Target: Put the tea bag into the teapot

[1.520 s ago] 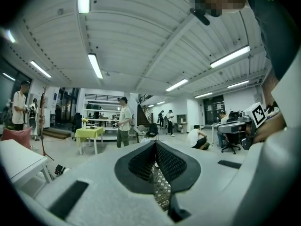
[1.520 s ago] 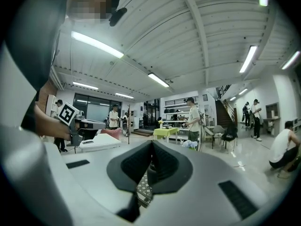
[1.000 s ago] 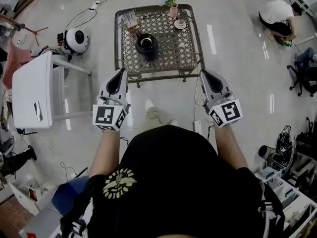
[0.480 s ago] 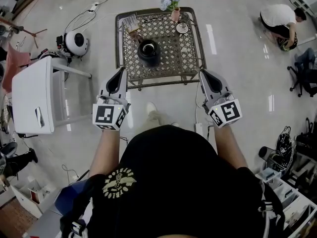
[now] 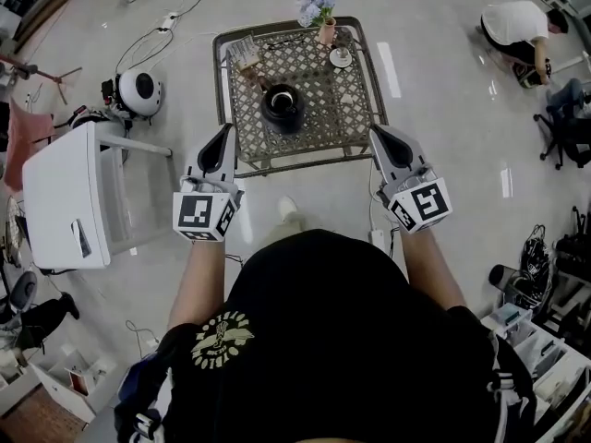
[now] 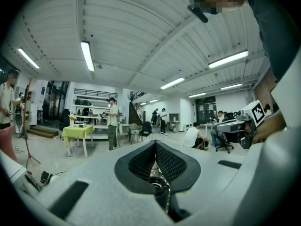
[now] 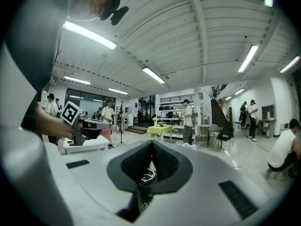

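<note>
Black against the metal lattice, the teapot [image 5: 282, 107] stands on the small table [image 5: 358, 109], a little left of its middle. At the table's far left corner I see a clear holder [image 5: 245, 52] with something pale in it. It is too small for me to tell whether that is the tea bag. A pink vase [image 5: 326, 31] of pale flowers and a cup on a saucer [image 5: 339, 56] stand along the far edge.

I hold both tongs level at the table's near edge. The left gripper [image 5: 224, 133] is just off its near left corner and the right gripper [image 5: 377, 135] just off its near right corner. Neither touches the table. Each gripper view shows the dark ribbed pads pressed together at the tip, so both tongs are closed and hold nothing. A white table [image 5: 65, 192] stands well apart on the left.
</note>
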The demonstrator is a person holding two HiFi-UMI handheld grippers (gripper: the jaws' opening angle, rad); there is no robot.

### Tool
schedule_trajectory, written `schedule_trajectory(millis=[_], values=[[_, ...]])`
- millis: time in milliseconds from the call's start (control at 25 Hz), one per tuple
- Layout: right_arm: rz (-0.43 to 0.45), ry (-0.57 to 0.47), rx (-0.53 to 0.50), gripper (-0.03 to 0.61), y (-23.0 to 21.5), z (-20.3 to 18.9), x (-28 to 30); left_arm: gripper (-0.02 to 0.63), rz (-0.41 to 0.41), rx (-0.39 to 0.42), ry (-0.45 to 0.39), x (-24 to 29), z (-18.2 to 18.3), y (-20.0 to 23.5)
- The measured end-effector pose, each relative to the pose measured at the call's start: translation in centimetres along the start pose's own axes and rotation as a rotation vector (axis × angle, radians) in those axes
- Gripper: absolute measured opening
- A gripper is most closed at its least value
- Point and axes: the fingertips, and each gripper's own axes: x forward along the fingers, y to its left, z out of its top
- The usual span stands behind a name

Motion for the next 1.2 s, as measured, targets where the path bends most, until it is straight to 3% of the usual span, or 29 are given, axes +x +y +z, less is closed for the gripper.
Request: schedule_trajectory(millis=[440,760,1200], values=[[-0.085,-0.008,0.005,0.009,0.9,1.9,4.0,-0.005,-0.071,0.012,-0.026,2.1,1.0,4.7],[-0.150,0.004,-0.021,0.009,0.1,1.9,3.9,-0.005,-0.104,-0.007,-0.026,3.1,0.3,5.8],[-0.126,-0.012,-0.035,0.009,-1.7,1.6,5.7,-0.005,-0.094,0.006,-0.022,5.1,0.9,5.7]])
